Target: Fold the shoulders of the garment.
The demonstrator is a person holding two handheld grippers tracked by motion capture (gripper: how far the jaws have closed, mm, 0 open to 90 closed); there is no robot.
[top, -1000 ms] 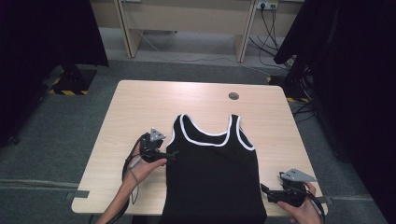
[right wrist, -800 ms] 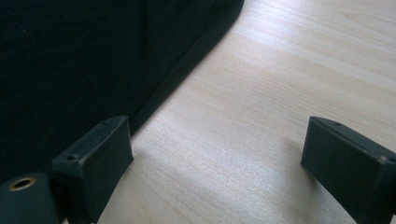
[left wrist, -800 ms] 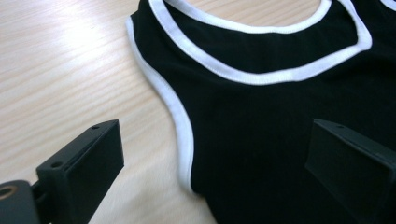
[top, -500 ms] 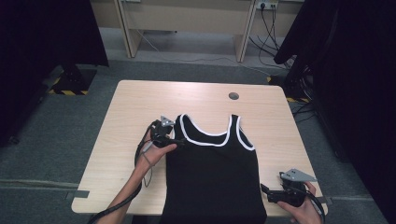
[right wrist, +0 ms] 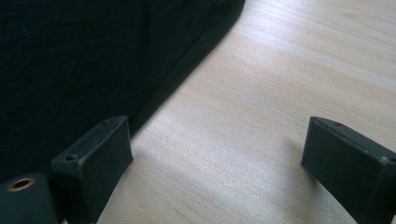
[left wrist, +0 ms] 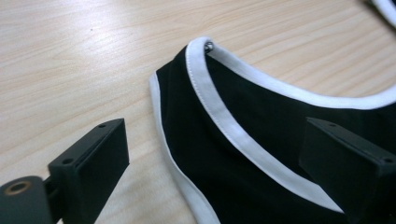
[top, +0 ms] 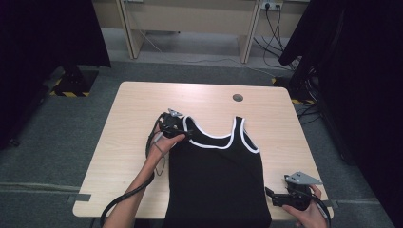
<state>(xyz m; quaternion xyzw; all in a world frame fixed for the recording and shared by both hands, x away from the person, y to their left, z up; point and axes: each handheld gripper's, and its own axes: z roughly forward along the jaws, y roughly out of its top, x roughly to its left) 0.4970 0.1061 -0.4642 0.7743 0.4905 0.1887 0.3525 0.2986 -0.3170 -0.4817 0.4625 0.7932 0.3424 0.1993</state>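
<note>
A black tank top (top: pixel 218 175) with white trim lies flat on the wooden table (top: pixel 133 104), neckline toward the far edge and hem hanging off the near edge, so its long axis runs straight away from the person. The left gripper (top: pixel 177 127) sits at the garment's left shoulder strap (left wrist: pixel 196 93); in the left gripper view its jaws stand spread apart, holding nothing, one over bare wood and the other over black cloth, with the strap's white-edged tip lying between and just ahead of them. The right gripper (top: pixel 280 198) rests near the table's near right corner, just beside the shirt's lower side edge (right wrist: pixel 187 79), jaws likewise released and empty, mostly over wood. The left gripper is far nearer the strap, and a short push forward would likely bring it around the strap.
</note>
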